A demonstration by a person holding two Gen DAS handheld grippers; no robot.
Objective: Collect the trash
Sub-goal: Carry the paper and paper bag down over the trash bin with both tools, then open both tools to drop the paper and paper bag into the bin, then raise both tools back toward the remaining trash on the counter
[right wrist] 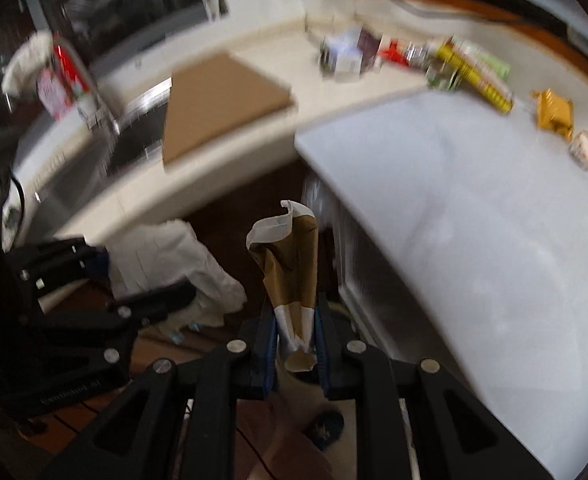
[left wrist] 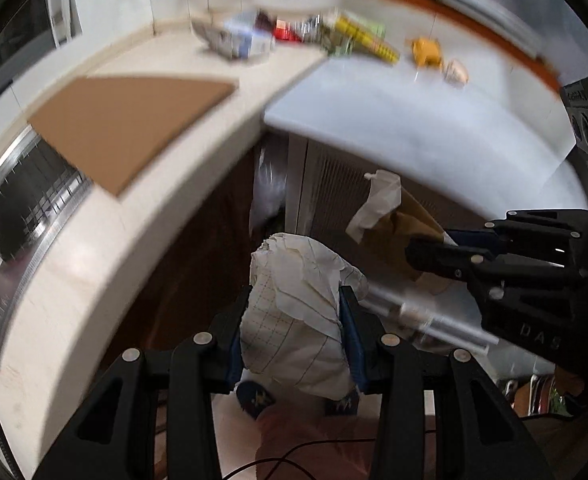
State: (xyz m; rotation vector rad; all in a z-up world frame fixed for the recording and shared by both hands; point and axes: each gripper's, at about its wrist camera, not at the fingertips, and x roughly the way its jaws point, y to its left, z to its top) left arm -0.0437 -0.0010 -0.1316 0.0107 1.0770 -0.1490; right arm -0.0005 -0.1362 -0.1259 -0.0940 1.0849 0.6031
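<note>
The pale tabletop (left wrist: 93,264) carries a cardboard sheet (left wrist: 129,128); my left fingers (left wrist: 294,340) pinch crumpled paper (left wrist: 298,320), my right fingers (right wrist: 294,344) pinch a brown wrapper (right wrist: 294,272).

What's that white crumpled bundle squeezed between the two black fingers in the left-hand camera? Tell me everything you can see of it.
The crumpled white paper is a loose wad, creased all over, with a faint printed grid of thin lines on its lower part. The left gripper is shut on it, blue pads pressing both sides, so it bulges above and below the fingers. It hangs in the air below the counter edge, touching nothing else visible. In the right wrist view it shows as a blurred white lump at left.
</note>
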